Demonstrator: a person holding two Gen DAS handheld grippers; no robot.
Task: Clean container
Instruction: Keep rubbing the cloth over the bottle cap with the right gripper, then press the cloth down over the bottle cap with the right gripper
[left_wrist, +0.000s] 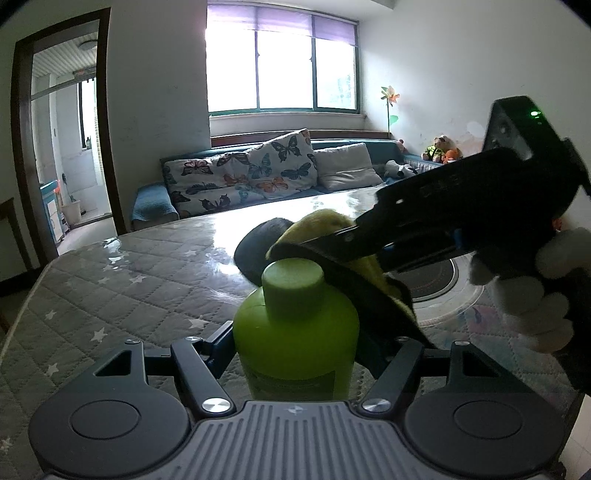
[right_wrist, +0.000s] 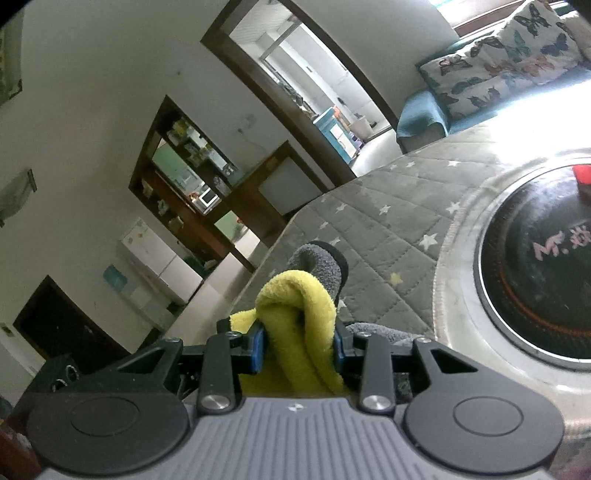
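Observation:
My left gripper (left_wrist: 295, 350) is shut on a green bottle (left_wrist: 295, 332) with a green cap, held upright above the table. My right gripper (right_wrist: 298, 343) is shut on a yellow and grey cloth (right_wrist: 299, 314). In the left wrist view the right gripper (left_wrist: 314, 245) comes in from the right, with the cloth (left_wrist: 321, 225) just behind and above the bottle's cap. The container, a round clear dish with a dark centre (right_wrist: 535, 266), lies on the table to the right; it also shows in the left wrist view (left_wrist: 443, 291).
The table has a grey quilted cover with white stars (left_wrist: 110, 280) under a glossy sheet. A sofa with butterfly cushions (left_wrist: 258, 173) stands behind the table. A doorway (left_wrist: 66, 147) opens at the left.

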